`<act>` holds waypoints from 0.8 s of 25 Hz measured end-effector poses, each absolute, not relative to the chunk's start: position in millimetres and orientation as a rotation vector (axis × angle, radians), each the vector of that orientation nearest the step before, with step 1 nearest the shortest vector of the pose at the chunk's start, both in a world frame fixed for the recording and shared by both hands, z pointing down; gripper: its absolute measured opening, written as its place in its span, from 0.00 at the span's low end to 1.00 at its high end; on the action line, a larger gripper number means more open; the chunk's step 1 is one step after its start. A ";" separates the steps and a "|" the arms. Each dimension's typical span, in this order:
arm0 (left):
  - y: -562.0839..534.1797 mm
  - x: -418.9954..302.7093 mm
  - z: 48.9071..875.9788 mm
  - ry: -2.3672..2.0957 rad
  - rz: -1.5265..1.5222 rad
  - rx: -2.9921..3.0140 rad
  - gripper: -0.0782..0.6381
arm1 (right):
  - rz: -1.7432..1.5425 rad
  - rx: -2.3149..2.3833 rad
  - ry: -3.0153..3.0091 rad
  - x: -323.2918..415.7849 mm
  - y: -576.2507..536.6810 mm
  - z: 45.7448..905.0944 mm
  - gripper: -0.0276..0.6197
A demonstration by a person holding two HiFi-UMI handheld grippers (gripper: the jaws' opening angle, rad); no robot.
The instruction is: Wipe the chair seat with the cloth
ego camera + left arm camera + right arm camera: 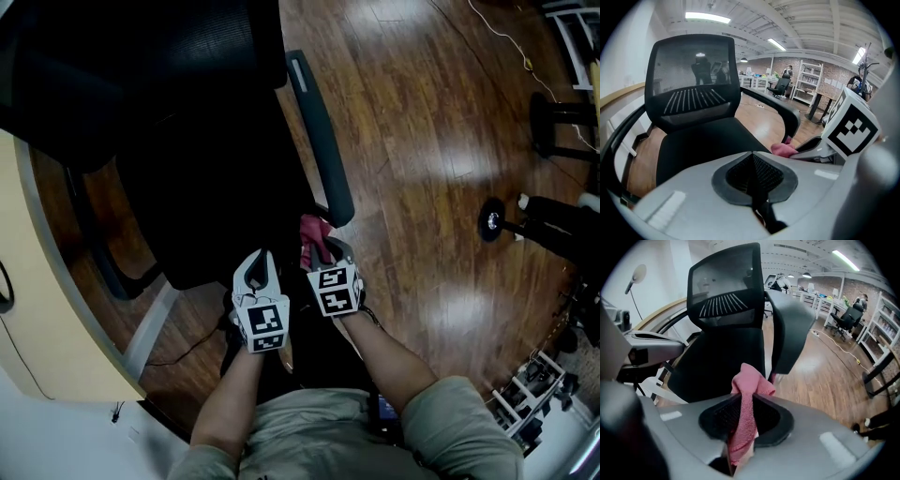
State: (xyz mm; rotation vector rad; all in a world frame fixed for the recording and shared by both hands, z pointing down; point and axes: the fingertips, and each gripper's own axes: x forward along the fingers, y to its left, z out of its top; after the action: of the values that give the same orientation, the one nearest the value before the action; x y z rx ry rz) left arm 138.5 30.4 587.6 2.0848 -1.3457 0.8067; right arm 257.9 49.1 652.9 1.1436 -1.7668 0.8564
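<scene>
Glossy wood floor [422,131]; black office chair [211,187] standing on it.

Pale grey moulded left gripper [261,261] and right gripper [328,251], black ribbed pads [761,171] lining each jaw, white marker cube [262,324] with black squares behind each claw, grey-green short sleeves [450,412]

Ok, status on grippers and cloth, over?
Right gripper shut on pink cloth. Left gripper shut, empty. Both at chair seat front edge. Armrest close beside cloth.
</scene>
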 end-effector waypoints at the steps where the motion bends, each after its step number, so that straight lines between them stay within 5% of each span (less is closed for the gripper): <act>1: 28.9 138.9 578.9 -1.348 0.795 2.091 0.12 | 0.838 1.132 -1.788 255.0 48.2 641.5 0.14; 20: -2.8 39.1 412.3 -1.617 0.574 2.063 0.12 | 0.502 0.947 -2.134 157.5 -10.3 443.3 0.14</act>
State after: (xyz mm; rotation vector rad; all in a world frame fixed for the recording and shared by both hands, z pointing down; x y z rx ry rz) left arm 39.1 -2.8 412.3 2.0629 -1.6174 0.5737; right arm 157.5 -10.3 443.3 0.9472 -2.1342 0.5015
